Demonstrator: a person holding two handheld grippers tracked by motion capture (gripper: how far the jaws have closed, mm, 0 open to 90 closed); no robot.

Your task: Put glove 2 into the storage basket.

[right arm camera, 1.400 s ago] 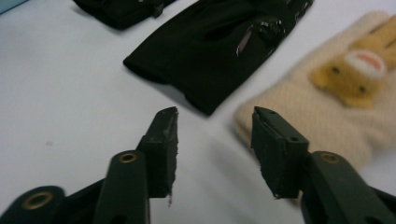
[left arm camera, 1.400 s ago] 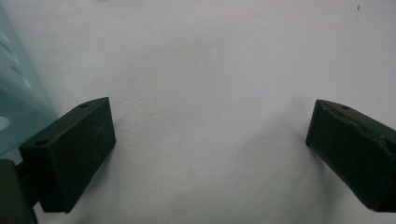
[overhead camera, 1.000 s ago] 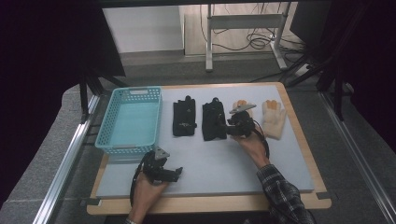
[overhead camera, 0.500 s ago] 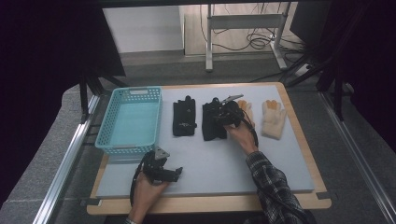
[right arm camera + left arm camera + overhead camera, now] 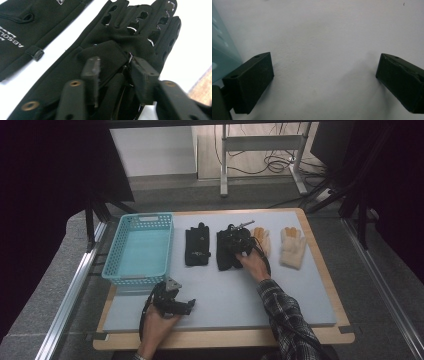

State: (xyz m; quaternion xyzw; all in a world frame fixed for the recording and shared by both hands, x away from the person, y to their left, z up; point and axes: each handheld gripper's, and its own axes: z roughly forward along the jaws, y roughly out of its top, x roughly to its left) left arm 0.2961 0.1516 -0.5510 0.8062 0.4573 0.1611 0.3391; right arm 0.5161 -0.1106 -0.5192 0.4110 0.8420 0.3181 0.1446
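Gloves lie in a row across the far half of the grey mat (image 5: 225, 290): two black ones, then two cream ones to their right. The right gripper (image 5: 235, 242) is down on the second black glove (image 5: 227, 257), the one nearer the cream pair, and its jaws have just been closing. In the right gripper view a raised fold of that glove's (image 5: 110, 50) fabric sits between the two jaws, which have drawn near together around it; whether the pads already press on the cloth I cannot tell. The first black glove (image 5: 197, 247) lies flat just beside it, untouched, with white lettering on its cuff in the right gripper view (image 5: 17, 30). The two cream gloves (image 5: 292, 247) rest palm-down, the nearer one partly behind the right gripper. A turquoise basket (image 5: 137, 270) stands at the mat's left edge. The left gripper (image 5: 175, 305) rests low near the front of the mat, close to the basket's near corner, its jaws spread wide over bare mat (image 5: 322, 50) with nothing between them.
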